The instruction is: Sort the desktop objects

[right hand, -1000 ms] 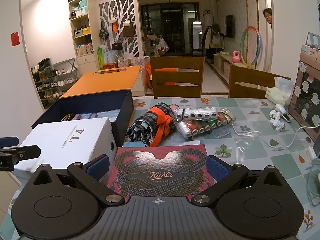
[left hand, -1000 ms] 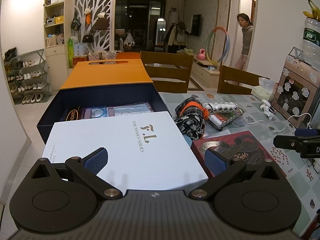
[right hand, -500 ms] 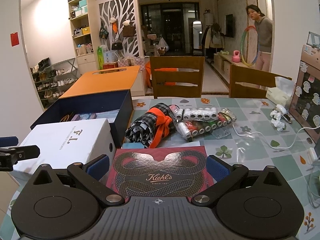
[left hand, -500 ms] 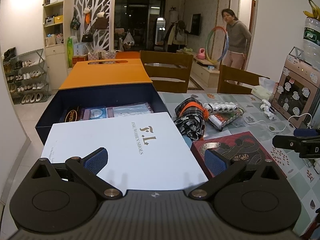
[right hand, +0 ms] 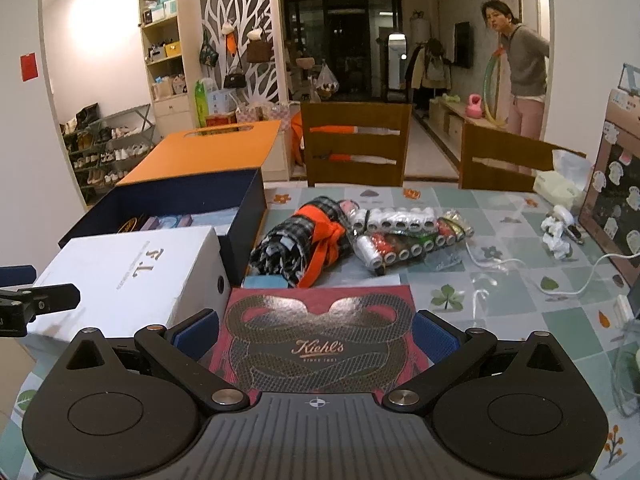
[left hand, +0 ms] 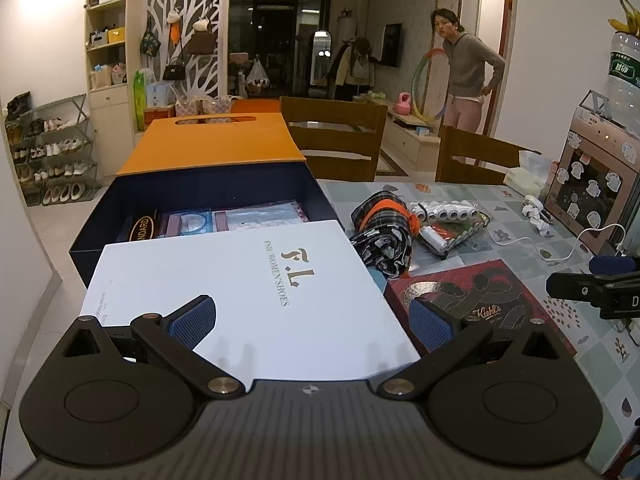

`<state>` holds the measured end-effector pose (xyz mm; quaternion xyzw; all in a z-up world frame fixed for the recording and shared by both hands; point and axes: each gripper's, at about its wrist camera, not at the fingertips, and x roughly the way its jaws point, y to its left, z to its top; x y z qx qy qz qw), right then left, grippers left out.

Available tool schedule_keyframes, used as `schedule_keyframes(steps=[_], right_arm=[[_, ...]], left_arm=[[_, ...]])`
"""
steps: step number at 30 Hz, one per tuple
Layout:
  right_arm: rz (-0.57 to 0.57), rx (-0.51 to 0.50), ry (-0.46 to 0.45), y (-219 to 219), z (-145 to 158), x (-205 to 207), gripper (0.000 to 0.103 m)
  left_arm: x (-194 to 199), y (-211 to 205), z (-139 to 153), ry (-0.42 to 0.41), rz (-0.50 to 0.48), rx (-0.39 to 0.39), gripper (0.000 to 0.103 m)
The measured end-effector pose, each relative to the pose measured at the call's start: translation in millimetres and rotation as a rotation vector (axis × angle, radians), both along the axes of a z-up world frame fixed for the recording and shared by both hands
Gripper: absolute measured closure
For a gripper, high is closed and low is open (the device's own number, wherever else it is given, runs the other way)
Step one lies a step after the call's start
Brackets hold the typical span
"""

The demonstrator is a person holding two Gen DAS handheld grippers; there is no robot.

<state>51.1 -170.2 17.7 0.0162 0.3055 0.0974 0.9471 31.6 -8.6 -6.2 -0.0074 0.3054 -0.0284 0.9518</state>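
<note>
My left gripper (left hand: 312, 322) is open, its jaws wide over the near end of a white shoe box (left hand: 248, 292). My right gripper (right hand: 316, 336) is open, its jaws either side of the near end of a red Kiehl's box (right hand: 320, 332); contact cannot be told. A large navy box (left hand: 200, 196) with an orange lid (left hand: 212, 144) stands open behind the white box, with several items inside. A folded plaid umbrella (right hand: 300, 236) and a pack of thread spools (right hand: 404, 232) lie on the table beyond the red box.
The table (right hand: 500, 292) has a tiled floral cloth. A white cable (right hand: 576, 280) and crumpled paper (right hand: 556, 236) lie at the right, next to a decorated appliance (left hand: 592, 184). Two wooden chairs (right hand: 356, 148) stand at the far edge. A person (right hand: 520, 68) stands in the room behind.
Both grippers and the boxes have hardly moved. The person in the background has stepped further into the room.
</note>
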Motion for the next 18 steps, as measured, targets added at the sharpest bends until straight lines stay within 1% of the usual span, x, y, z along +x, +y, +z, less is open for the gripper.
schedule_keyframes(steps=[10, 18], right_arm=[[0.017, -0.017, 0.032, 11, -3, 6, 0.0], [0.046, -0.024, 0.123, 14, -16, 5, 0.0]], left_arm=[[-1, 6, -6, 0.015, 0.017, 0.005, 0.0], [-4, 10, -10, 0.056, 0.014, 0.028, 0.0]])
